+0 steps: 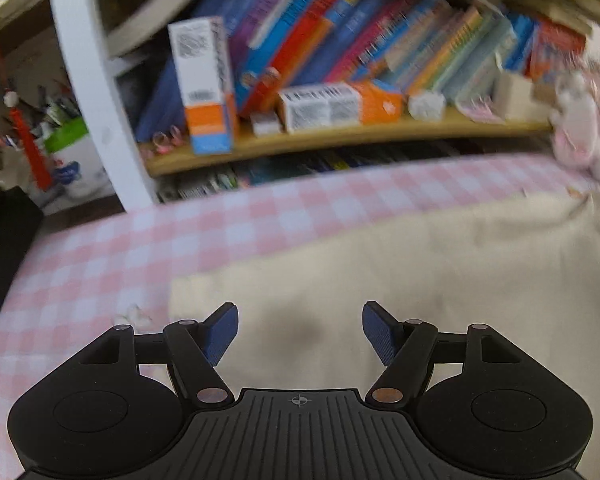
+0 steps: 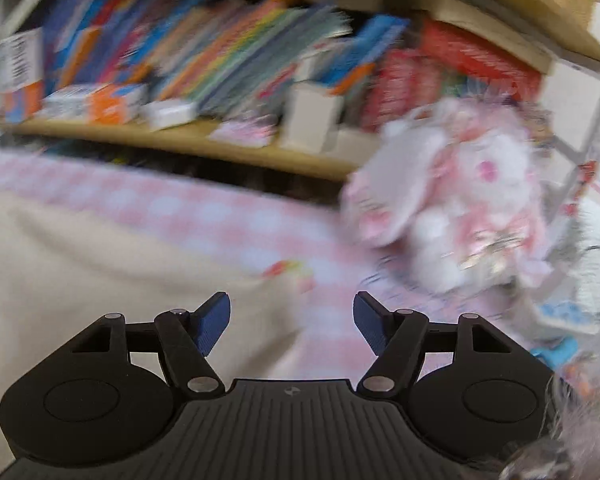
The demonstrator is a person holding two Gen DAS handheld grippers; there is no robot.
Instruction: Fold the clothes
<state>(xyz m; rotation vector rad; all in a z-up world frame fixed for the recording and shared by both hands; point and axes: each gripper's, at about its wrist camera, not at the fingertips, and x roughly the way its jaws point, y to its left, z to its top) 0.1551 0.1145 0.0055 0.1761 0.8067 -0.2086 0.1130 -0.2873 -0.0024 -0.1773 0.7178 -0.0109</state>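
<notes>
**Cream garment flat on pink-checked tabletop**

Cream garment (image 1: 400, 264) spread on the pink gingham tabletop (image 1: 100, 256), below a bookshelf (image 1: 340, 136). Left tongs (image 1: 300, 334) released, hovering over the cloth's near part, nothing between the blue pads. Right tongs (image 2: 292, 326) likewise released, empty, above the garment's right edge, near a pink plush toy (image 2: 452, 208).

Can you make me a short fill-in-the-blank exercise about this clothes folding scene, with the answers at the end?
1. The cream garment lies on a cloth checked in white and ____.
2. Both the left hand-held gripper and the right hand-held gripper have their jaws ____, with nothing between them.
3. The shelf behind the table is packed with ____.
4. Seen from the right wrist, a pink and white ____ toy sits at the right.

Answers: pink; open; books; plush
</notes>
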